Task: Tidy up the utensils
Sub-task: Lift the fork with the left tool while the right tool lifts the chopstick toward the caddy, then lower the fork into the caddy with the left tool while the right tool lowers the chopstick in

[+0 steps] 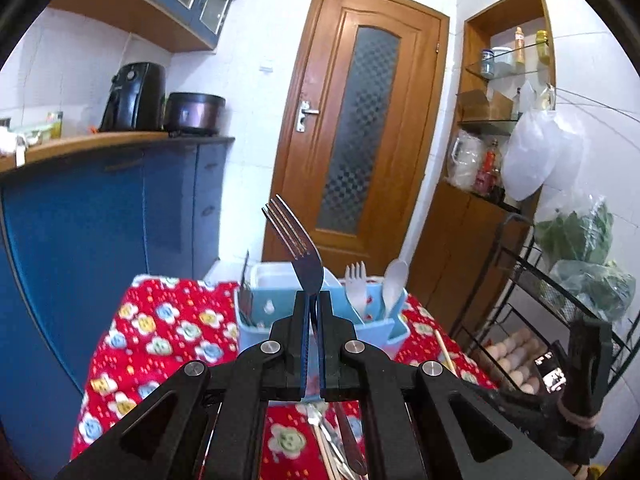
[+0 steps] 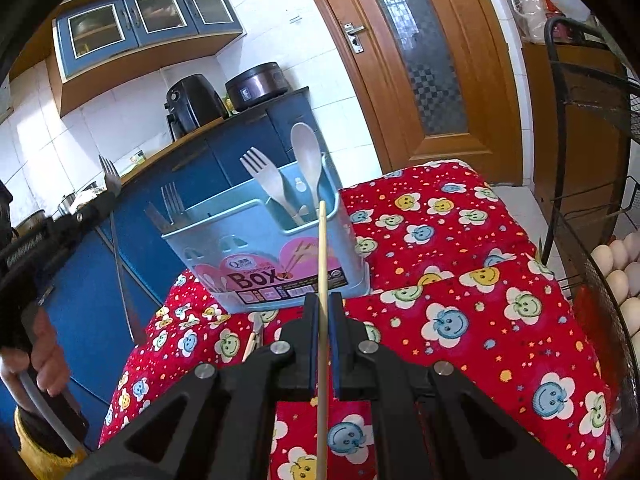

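My left gripper (image 1: pixel 314 300) is squeezed tight on a metal fork (image 1: pixel 294 240), prongs up. My right gripper (image 2: pixel 323 308) pinches a wooden chopstick (image 2: pixel 322 264). Both point at the blue utensil box (image 2: pixel 276 256), which stands on the red flowery tablecloth (image 2: pixel 460 280). Behind it are blue cupboards (image 1: pixel 100 208), white wall tiles and a brown door (image 1: pixel 360 120).
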`<action>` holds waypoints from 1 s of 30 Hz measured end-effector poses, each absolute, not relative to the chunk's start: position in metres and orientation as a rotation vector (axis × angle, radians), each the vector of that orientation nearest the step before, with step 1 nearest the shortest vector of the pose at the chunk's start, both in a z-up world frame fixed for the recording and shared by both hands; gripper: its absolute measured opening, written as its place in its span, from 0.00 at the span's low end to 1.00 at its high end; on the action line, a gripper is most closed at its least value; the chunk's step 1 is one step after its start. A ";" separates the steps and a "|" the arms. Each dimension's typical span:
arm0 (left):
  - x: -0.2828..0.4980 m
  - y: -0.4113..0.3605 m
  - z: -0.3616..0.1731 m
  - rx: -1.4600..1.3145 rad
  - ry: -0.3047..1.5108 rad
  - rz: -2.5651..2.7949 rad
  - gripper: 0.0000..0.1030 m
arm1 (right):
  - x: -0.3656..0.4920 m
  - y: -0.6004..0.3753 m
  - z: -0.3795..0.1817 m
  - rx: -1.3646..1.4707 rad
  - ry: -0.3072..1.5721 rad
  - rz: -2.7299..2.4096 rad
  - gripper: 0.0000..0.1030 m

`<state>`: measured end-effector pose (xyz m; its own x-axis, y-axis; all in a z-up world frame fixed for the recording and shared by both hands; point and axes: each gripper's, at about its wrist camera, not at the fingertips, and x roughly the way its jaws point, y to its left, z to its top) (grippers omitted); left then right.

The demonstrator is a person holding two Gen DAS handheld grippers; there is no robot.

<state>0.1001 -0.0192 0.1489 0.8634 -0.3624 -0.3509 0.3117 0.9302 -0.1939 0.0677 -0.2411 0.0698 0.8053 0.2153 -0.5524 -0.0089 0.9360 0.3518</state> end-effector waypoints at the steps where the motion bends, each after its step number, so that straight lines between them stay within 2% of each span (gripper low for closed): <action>1: 0.103 -0.019 0.152 -0.132 0.387 -0.346 0.03 | 0.069 -0.242 0.070 0.344 0.624 0.122 0.06; 21: 0.162 -0.026 0.184 -0.070 0.203 -0.206 0.03 | 0.084 -0.249 0.080 0.328 0.585 0.119 0.06; 30: 0.186 -0.028 0.170 -0.046 0.198 -0.158 0.03 | 0.094 -0.244 0.085 0.321 0.568 0.135 0.06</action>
<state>0.1859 -0.0281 0.1696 0.9681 -0.1611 -0.1921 0.1520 0.9865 -0.0615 0.0945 -0.2439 0.0854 0.8359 0.2130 -0.5059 -0.0376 0.9417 0.3344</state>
